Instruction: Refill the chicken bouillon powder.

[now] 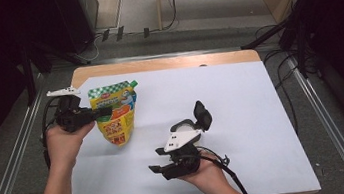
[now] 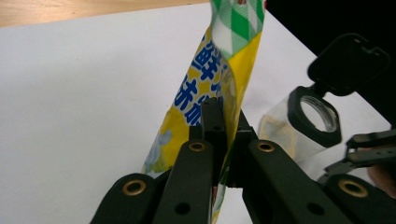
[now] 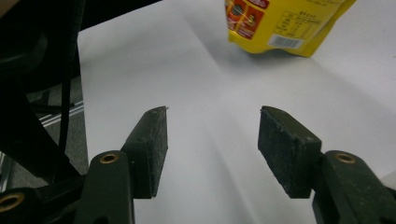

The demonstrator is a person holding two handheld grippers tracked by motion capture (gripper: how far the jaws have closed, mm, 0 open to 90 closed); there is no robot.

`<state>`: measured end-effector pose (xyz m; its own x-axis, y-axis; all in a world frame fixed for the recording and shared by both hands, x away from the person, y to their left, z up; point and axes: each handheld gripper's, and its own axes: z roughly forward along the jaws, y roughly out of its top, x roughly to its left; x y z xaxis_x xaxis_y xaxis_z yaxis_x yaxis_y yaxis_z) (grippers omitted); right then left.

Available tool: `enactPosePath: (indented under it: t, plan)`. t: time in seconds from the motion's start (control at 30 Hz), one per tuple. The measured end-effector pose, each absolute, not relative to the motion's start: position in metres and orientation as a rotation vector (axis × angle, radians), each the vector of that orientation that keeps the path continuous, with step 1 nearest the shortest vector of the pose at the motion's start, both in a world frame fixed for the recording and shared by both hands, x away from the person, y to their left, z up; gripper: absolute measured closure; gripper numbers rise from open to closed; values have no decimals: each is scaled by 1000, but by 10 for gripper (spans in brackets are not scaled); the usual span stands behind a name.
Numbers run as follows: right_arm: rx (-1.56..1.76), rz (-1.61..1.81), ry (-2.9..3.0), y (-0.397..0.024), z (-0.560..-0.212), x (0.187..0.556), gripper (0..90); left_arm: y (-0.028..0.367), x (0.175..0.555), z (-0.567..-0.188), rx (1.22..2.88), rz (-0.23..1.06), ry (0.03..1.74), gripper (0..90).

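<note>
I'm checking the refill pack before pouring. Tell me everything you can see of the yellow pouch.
The yellow pouch is a soft, glossy plastic refill pack with a green-and-white checked top band, blue characters, red and orange print, and a barcode panel on one face. It stands upright, slightly tilted, near the left edge of the white sheet, its base resting there. The left gripper is shut on its side edge. A corner at the top juts out like a spout.

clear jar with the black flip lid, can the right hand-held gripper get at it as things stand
Probably yes. The right hand-held gripper is open with nothing between its pads, and the jar stands close beside it on bare white table cover. The yellow pouch stands off to the side.
</note>
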<state>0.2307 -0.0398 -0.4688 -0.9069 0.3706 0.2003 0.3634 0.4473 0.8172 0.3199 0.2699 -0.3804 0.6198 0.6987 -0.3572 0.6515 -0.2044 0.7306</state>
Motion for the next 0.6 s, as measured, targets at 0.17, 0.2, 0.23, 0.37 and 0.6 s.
enactPosePath:
  t: [0.17, 0.2, 0.23, 0.37, 0.6]
  plan:
    - [709, 1496, 2655, -37, -472, 229, 456, 261, 314, -374, 1929, 51, 1042, 900]
    - [707, 1498, 2650, -36, -473, 228, 455, 257, 312, -371, 1934, 49, 1026, 900]
    - [708, 1500, 2649, -35, -474, 228, 455, 256, 311, -370, 1936, 42, 1015, 900]
    - [726, 1499, 2664, -31, -477, 228, 453, 250, 305, -364, 1934, 23, 995, 900]
    - [724, 1453, 2699, -21, -485, 228, 462, 241, 296, -356, 1948, -9, 976, 900]
